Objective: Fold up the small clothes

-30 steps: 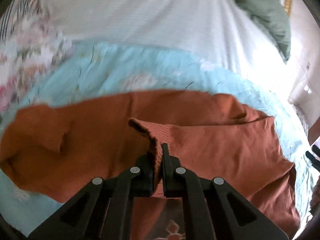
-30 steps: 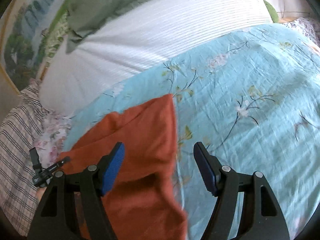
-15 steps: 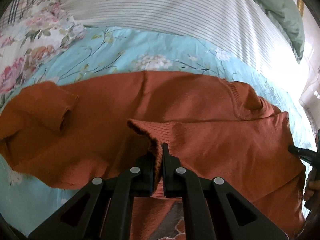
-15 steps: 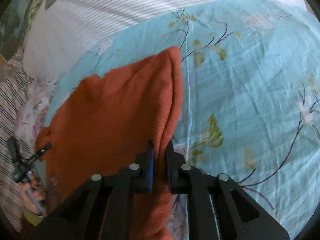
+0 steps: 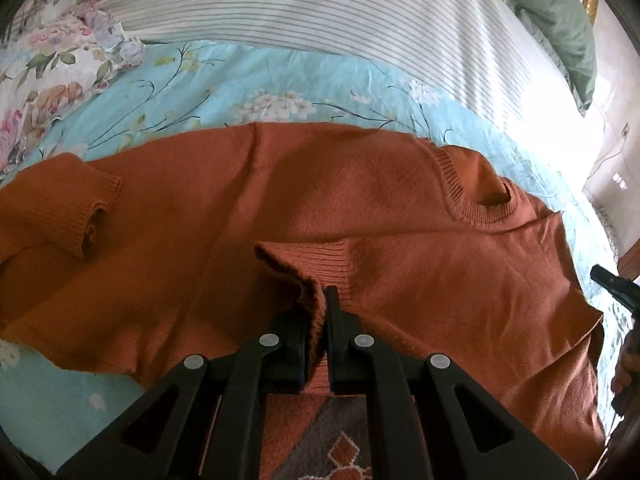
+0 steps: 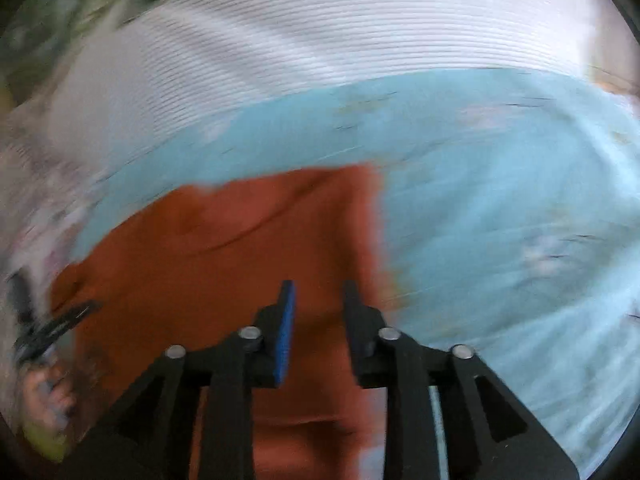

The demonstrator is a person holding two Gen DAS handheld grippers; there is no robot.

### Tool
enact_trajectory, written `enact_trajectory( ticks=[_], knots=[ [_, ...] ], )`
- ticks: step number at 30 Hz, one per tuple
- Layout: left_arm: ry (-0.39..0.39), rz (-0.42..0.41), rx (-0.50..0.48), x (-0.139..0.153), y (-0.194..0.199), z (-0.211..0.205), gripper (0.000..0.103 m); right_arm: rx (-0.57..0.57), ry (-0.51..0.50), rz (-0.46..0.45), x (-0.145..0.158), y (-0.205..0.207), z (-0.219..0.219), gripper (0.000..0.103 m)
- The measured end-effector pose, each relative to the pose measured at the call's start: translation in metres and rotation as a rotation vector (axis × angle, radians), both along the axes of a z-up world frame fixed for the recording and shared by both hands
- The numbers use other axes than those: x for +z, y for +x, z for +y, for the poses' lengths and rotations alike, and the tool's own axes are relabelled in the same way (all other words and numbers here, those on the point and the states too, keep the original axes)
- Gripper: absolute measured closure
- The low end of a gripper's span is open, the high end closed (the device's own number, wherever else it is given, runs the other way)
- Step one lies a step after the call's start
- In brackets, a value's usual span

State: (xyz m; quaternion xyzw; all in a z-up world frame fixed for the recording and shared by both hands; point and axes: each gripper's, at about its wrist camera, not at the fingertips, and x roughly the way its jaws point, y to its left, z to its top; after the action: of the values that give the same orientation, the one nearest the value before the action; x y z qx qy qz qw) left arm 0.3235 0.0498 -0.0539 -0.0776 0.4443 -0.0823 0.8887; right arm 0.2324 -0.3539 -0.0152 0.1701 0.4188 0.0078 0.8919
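A rust-orange knit sweater [image 5: 360, 208] lies spread on the light-blue floral bedsheet [image 5: 224, 80], ribbed neck hole [image 5: 480, 204] to the right, one cuff [image 5: 88, 216] at the left. My left gripper [image 5: 318, 312] is shut on a folded ribbed edge of the sweater, held over its middle. In the blurred right wrist view the sweater [image 6: 224, 264] lies below my right gripper [image 6: 318, 300], whose jaws stand apart with nothing between them, over the sweater's right edge.
A white striped duvet [image 5: 340, 12] lies beyond the sheet, a green pillow [image 5: 560, 20] at the far right, a floral pillow [image 5: 52, 72] at the left. The right gripper's tip [image 5: 616, 284] shows at the right edge of the left wrist view.
My right gripper was shut on the sweater's edge half a second ago; its jaws have come apart and it is moving fast. My left gripper keeps its hold and has drawn closer to the sweater.
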Motion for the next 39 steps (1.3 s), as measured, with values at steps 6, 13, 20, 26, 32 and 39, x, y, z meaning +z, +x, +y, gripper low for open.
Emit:
enact_trajectory(
  ticks=[6, 13, 20, 26, 32, 39],
  knots=[
    [0.095, 0.006, 0.080, 0.003, -0.022, 0.026, 0.085, -0.039, 0.041, 0.106, -0.035, -0.006, -0.001, 0.071],
    [0.069, -0.023, 0.203, 0.023, -0.050, 0.096, 0.072, -0.013, 0.166, 0.002, -0.003, -0.046, 0.011, 0.036],
    [0.143, -0.053, 0.338, 0.039, -0.037, 0.140, 0.036, 0.086, 0.259, 0.020, -0.006, -0.058, 0.051, 0.036],
    [0.238, -0.024, 0.236, 0.032, 0.003, 0.118, 0.018, 0.128, 0.297, 0.052, -0.013, -0.058, 0.078, 0.036],
    [0.362, 0.079, 0.273, -0.007, 0.050, 0.115, 0.062, 0.155, 0.306, 0.074, -0.017, -0.052, 0.096, 0.036],
    [0.084, -0.035, 0.306, 0.031, 0.017, 0.141, 0.095, 0.146, 0.296, 0.068, -0.020, -0.058, 0.097, 0.036]
  ],
)
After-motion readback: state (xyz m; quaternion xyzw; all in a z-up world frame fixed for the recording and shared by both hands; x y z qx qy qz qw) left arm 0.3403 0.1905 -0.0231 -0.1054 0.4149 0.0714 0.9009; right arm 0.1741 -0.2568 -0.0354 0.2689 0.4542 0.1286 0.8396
